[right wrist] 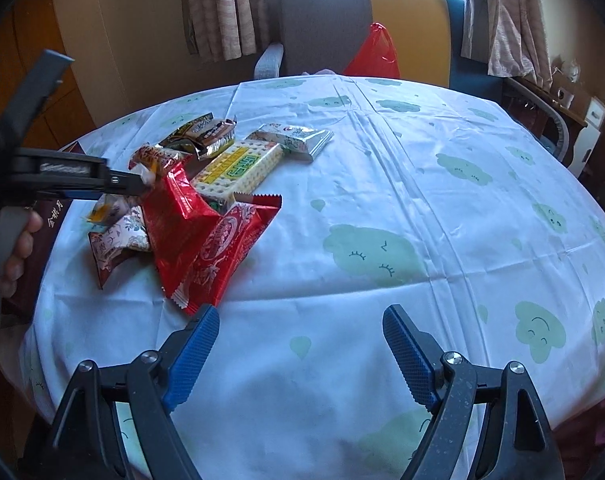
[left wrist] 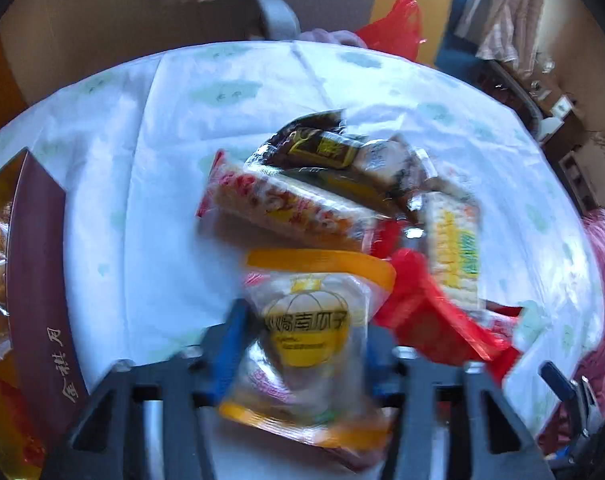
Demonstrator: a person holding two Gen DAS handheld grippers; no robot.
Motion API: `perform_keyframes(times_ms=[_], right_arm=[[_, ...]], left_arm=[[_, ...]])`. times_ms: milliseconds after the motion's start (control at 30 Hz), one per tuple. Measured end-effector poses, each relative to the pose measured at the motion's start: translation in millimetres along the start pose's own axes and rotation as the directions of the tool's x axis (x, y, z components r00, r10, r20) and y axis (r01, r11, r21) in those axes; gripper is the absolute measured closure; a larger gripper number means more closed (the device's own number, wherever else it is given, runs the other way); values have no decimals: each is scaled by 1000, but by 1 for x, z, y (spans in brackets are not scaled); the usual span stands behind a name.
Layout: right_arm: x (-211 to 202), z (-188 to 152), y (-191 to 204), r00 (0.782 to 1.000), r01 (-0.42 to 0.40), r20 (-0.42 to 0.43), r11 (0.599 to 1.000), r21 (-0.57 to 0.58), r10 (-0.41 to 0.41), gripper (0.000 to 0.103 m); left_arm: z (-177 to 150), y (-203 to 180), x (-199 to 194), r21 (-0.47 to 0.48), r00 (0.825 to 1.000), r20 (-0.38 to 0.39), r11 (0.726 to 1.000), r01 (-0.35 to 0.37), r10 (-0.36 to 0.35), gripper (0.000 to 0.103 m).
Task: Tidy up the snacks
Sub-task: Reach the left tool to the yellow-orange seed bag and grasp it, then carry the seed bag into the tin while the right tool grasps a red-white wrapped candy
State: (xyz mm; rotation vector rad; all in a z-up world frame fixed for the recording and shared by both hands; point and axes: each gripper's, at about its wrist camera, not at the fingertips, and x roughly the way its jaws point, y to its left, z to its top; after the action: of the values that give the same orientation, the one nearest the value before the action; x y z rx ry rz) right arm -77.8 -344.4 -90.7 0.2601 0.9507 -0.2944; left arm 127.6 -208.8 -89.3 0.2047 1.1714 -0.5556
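My left gripper [left wrist: 302, 344] is shut on a clear snack packet with a yellow label [left wrist: 306, 320], held above the table; the image is blurred. Beyond it lies a pile of snacks: a red-and-white packet [left wrist: 286, 208], a dark brown packet [left wrist: 314, 148], a yellow-green cracker packet [left wrist: 458, 248] and red wrappers [left wrist: 434, 312]. In the right wrist view the left gripper [right wrist: 142, 182] comes in from the left over the same pile, with red wrappers [right wrist: 206, 248] and the cracker packet [right wrist: 238, 168]. My right gripper [right wrist: 300, 344] is open and empty over the cloth, right of the pile.
The round table has a white cloth with green clouds [right wrist: 422, 200]. A maroon box [left wrist: 42, 280] with snacks inside stands at the table's left edge. A chair [right wrist: 322, 24] with a red plastic bag [right wrist: 372, 54] is behind the table. Furniture stands at the right.
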Motion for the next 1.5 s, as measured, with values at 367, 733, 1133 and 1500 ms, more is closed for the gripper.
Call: perform_keyframes(times_ms=[367, 733, 1133, 1500], right_arm=[[5, 0, -8, 1000, -21, -16, 999, 37, 22, 18], [-1, 13, -5, 989, -145, -17, 986, 79, 147, 54], [34, 39, 34, 982, -172, -73, 985, 4, 172, 58], [32, 37, 28, 996, -78, -54, 994, -77, 74, 76]], left_arm=[[-23, 9, -54, 23, 988, 152, 999, -28, 24, 65], [-84, 4, -104, 96, 972, 233, 995, -8, -14, 65], [-113, 18, -124, 53, 968, 250, 998, 24, -36, 65], [-125, 56, -156, -58, 950, 311, 998, 35, -15, 65]])
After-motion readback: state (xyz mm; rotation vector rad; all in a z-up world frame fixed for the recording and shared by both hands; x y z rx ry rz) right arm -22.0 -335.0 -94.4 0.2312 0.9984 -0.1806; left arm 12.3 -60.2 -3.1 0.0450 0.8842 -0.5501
